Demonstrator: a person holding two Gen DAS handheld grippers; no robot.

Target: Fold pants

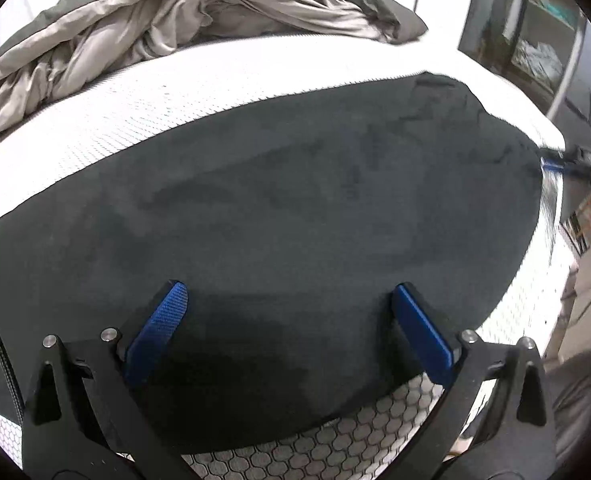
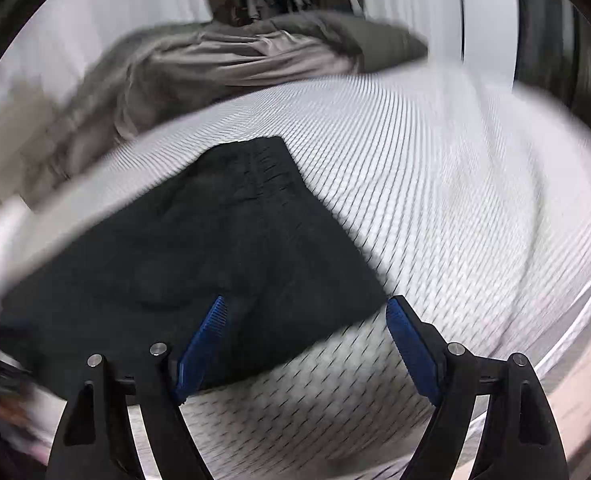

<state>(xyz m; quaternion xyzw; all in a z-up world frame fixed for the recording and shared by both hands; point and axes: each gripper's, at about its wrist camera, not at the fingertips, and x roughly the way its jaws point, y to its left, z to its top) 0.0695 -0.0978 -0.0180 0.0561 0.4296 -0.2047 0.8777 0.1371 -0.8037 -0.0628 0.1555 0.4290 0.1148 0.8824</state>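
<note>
Dark pants (image 1: 279, 200) lie spread flat on a white mattress (image 1: 167, 92) with a honeycomb-pattern cover, along its near edge and reaching toward the right-hand corner. Fabric mostly smooth, faint creases only.

Left gripper (image 1: 289, 292): jaws released, spread wide, blue pads hanging over the near part of the pants with nothing pinched between them.

Right gripper (image 2: 305, 304): jaws also released and wide. Left pad sits over the pants' near corner, right pad over bare mattress; whether either touches cloth, cannot tell. This view is motion-blurred.

In the left wrist view, the right gripper's blue tip shows at the pants' far right edge.

A crumpled grey-beige duvet (image 1: 143, 28) is heaped at the mattress's far side, apart from the pants.
</note>
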